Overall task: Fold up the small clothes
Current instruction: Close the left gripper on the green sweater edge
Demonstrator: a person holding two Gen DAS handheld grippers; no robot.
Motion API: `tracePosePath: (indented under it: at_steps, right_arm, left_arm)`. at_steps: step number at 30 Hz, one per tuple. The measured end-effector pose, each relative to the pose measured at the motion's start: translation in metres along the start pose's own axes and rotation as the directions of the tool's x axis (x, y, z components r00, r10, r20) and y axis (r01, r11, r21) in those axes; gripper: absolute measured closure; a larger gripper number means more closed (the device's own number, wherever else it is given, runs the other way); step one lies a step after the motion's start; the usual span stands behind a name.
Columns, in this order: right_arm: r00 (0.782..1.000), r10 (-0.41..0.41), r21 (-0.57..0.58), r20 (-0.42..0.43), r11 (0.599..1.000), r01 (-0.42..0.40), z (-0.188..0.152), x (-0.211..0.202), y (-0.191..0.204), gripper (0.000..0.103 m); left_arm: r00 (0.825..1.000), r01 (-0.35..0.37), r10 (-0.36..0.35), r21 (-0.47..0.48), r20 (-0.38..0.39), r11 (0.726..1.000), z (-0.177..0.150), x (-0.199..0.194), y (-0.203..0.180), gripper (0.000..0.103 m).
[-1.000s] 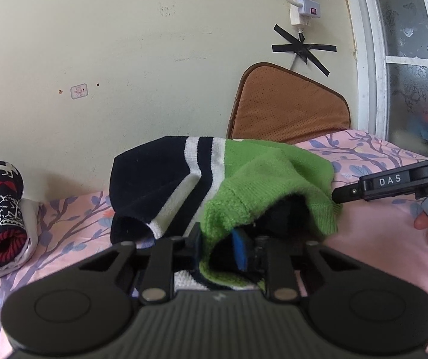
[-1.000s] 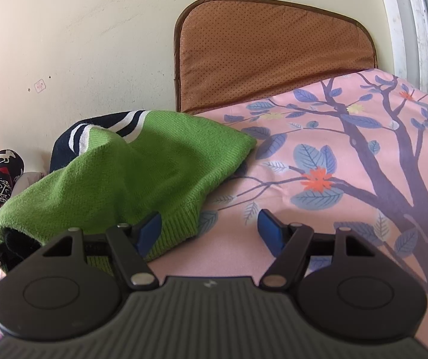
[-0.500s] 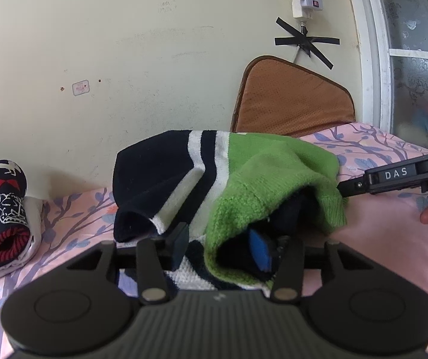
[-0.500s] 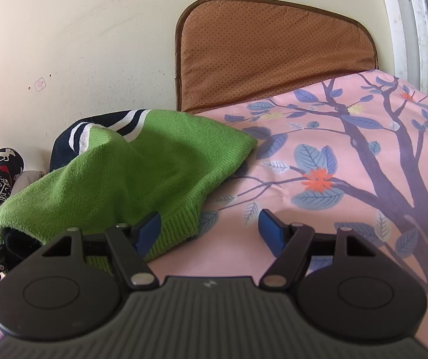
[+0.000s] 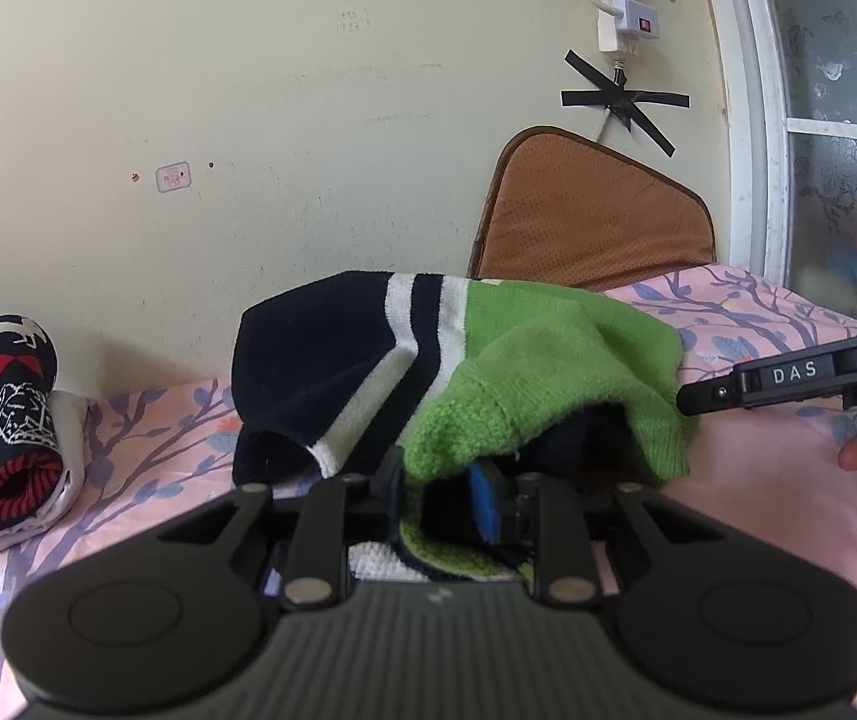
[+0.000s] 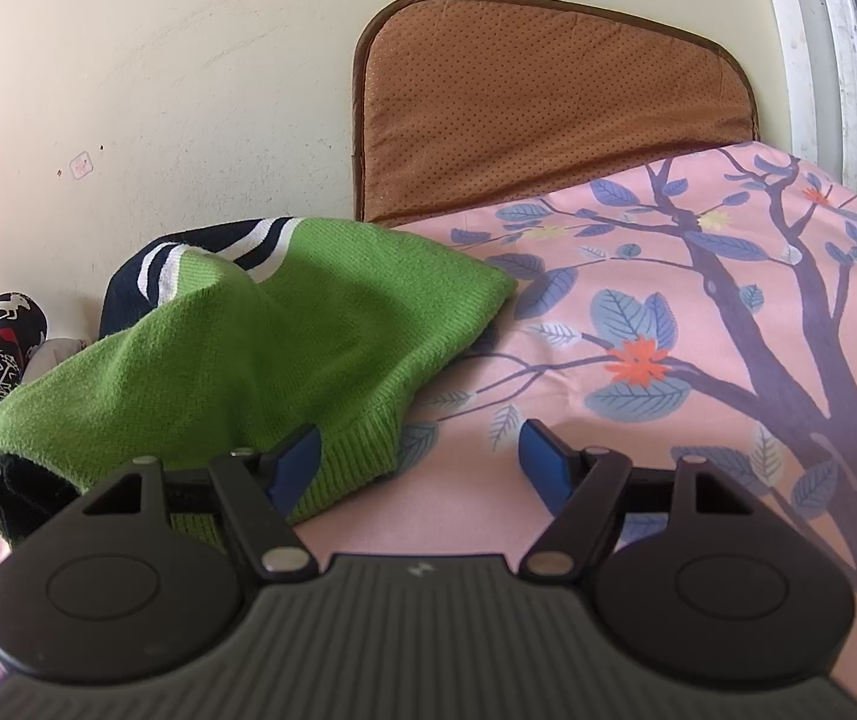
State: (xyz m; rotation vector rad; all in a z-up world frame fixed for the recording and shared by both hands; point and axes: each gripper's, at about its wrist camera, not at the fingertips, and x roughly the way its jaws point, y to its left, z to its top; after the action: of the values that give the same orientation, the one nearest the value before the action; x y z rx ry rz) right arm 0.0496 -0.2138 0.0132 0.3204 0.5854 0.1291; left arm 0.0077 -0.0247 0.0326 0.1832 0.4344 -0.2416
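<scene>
**Around the bed: wall, cushion, window**

Ahead of the tongs a pale wall (image 5: 260, 120) rises behind the bed. A brown perforated cushion (image 6: 548, 114) leans upright against it, ahead and slightly right, its lower edge touching the pink bedsheet (image 6: 758, 312) printed with purple branches, blue leaves and orange flowers. High on the wall above the cushion, a white power strip (image 5: 614, 6) hangs with crosses of black tape (image 5: 623, 101) under and beside it. A small pink sticker (image 5: 173, 177) sits on the wall to the left. At far right stands a white-framed window (image 5: 818, 120) with frosted, patterned panes.
</scene>
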Motion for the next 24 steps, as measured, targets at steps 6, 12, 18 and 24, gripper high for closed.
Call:
tracePosePath:
  at_steps: [6,12,18,24]
  right_arm:
    - [1.000,-0.001,0.000,0.000,1.000,0.001,0.0000,-0.0001,0.0000,0.027]
    - [1.000,-0.001,0.000,0.000,1.000,0.001,0.0000,0.0000,0.0001,0.027]
    - [1.000,0.000,0.000,0.000,1.000,0.000,0.0001,0.0000,0.0003,0.027]
    - [1.000,-0.001,-0.001,-0.001,1.000,0.001,0.0002,0.0000,0.0003,0.027]
  left_arm:
    - [1.000,-0.006,0.006,-0.012,-0.006,1.000,-0.0005,0.0011,0.0032,0.072]
    - [1.000,-0.002,0.002,-0.014,0.005,1.000,0.0005,-0.0006,0.0031,0.080]
    - [1.000,-0.010,0.010,0.001,0.000,1.000,-0.0001,0.0008,0.0000,0.077]
    - [1.000,-0.007,0.007,0.002,0.008,1.000,-0.0004,0.0001,0.0003,0.080]
